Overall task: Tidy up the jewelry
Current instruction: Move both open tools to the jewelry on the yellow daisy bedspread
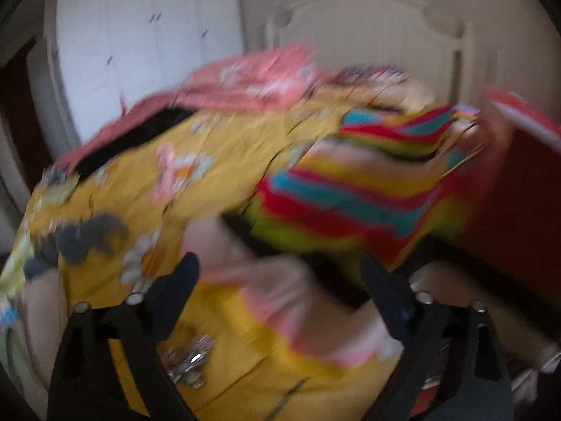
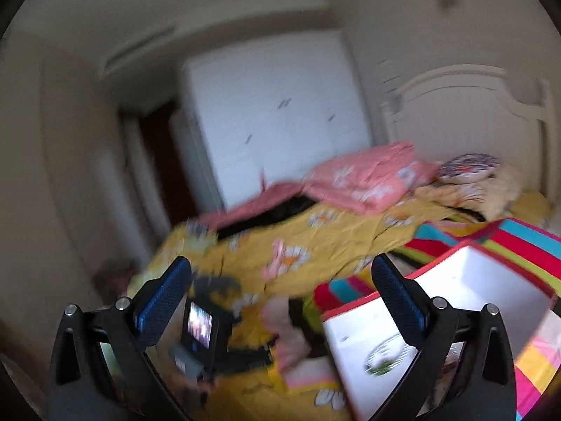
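Both views are pretty smeared, so take the fine detail lightly. Everything sits on a bed with a yellow flowered bedspread. The left gripper hangs over it with its fingers spread wide and nothing between them. A little heap of silvery jewelry lies on the bedspread just inside the left finger, low in the left wrist view; I can't make out the individual pieces.

The right gripper is also wide open and empty, its blue finger pads showing. Right by its right finger, on the bed, is an open white box with a red rim, something green and white in the bottom. A striped blanket lies on the bedspread behind the box. Folded pink bedding sits at the far side of the bed.
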Tool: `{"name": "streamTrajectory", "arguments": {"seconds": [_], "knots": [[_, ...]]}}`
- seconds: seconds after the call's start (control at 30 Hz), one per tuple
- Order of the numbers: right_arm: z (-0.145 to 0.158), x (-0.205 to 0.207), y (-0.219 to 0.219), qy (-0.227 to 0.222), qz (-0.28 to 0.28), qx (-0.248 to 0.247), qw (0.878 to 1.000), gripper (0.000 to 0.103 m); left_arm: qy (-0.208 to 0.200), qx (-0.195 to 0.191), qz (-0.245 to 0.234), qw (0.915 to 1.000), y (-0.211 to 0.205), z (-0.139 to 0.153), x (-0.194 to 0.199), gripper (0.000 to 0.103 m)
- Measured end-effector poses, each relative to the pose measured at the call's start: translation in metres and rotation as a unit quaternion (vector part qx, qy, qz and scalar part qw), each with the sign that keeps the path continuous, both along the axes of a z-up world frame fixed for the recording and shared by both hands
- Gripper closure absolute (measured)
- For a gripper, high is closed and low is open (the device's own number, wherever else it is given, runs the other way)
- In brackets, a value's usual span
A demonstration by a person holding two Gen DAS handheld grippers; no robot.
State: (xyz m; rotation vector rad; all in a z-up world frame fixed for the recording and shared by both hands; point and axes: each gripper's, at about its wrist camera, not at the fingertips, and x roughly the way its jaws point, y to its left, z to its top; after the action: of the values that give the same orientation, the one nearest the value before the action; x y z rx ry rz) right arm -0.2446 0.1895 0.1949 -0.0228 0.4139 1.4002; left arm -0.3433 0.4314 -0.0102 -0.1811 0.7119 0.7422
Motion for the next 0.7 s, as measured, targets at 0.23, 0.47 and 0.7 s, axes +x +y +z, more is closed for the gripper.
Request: {"name": "streamTrajectory", "arguments": {"seconds": [0.23,0.47,0.7], "knots": [[-0.102,-0.058,0.086,-0.033,0.097,-0.166,0.981,0.029,0.004,-0.180,0.067,0.9813,0.106,-0.061,-0.080,0.030],[-0.178,-0.078,0.114,-0.029,0.136,-0.260,0.955,0.029,0.026,-0.282,0.082,0.9555,0.151,-0.089,-0.076,0.041],[-0.199,-0.061,0.118,0.031,0.125,-0.284,0.950,0.029,0.153,-0.306,0.079,0.9364,0.155,-0.139,-0.036,0.045]]}}
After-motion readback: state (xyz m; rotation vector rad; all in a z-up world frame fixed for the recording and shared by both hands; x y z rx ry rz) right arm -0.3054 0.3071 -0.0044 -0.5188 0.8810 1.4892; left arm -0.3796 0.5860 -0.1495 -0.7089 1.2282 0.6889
